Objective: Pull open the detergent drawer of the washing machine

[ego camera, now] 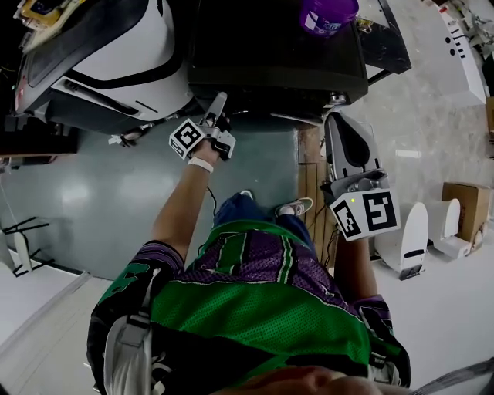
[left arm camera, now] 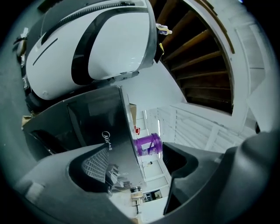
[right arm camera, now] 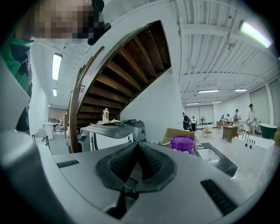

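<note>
Seen from above, a person in a green and purple jersey stood facing a dark washing machine (ego camera: 274, 46) with a purple tub (ego camera: 328, 14) on its top; a white and black machine (ego camera: 116, 54) stood just beside it on the left. The left gripper (ego camera: 218, 104) was held out at the washing machine's front near its left corner, apart from it; its own view, tipped sideways, showed the jaws standing wide with only the dark, brand-lettered panel beyond them, gripping nothing. The right gripper (ego camera: 340, 127) hung at the machine's right side; its own view showed the two pads pressed together with nothing between them. The detergent drawer could not be picked out for certain in any view; it probably lay in the dark front strip facing the left gripper, and since nothing jutted from that front it was judged not yet pulled out. The step in hand seemed to be the approach, with no contact made. The next move would likely call for bringing the open left jaws up to the drawer's front, setting one pad behind its lip or in its recess, closing on it, then drawing straight back toward the person; the sideways tilt might need squaring to the handle first.
</note>
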The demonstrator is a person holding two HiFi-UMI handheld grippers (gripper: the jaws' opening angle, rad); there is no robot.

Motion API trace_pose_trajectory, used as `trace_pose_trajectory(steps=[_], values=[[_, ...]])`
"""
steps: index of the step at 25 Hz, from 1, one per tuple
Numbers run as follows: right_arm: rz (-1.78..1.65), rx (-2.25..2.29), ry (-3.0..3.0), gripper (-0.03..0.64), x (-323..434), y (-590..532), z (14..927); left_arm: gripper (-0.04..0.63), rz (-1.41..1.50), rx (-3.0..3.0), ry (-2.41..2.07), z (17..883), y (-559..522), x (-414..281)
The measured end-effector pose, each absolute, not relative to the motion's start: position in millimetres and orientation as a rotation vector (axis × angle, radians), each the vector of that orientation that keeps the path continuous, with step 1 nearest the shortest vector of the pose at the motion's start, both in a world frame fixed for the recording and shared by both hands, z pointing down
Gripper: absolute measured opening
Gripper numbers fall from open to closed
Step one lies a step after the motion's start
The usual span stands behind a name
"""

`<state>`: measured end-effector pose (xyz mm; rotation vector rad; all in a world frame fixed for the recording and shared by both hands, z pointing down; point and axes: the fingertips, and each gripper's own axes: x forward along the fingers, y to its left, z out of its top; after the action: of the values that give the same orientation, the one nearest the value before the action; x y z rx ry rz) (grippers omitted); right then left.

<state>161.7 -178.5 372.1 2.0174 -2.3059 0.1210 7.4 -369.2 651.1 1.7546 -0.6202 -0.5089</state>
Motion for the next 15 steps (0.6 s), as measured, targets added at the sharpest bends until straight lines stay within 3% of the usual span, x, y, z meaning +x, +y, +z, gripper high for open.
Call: trace_pose_trajectory(steps=[15], values=[[0.169, 2.045, -2.244, 0.002, 172.1, -174.1, 392.4, 0.4, -0.579, 1.668, -0.58, 698.3, -397.8, 15.2]])
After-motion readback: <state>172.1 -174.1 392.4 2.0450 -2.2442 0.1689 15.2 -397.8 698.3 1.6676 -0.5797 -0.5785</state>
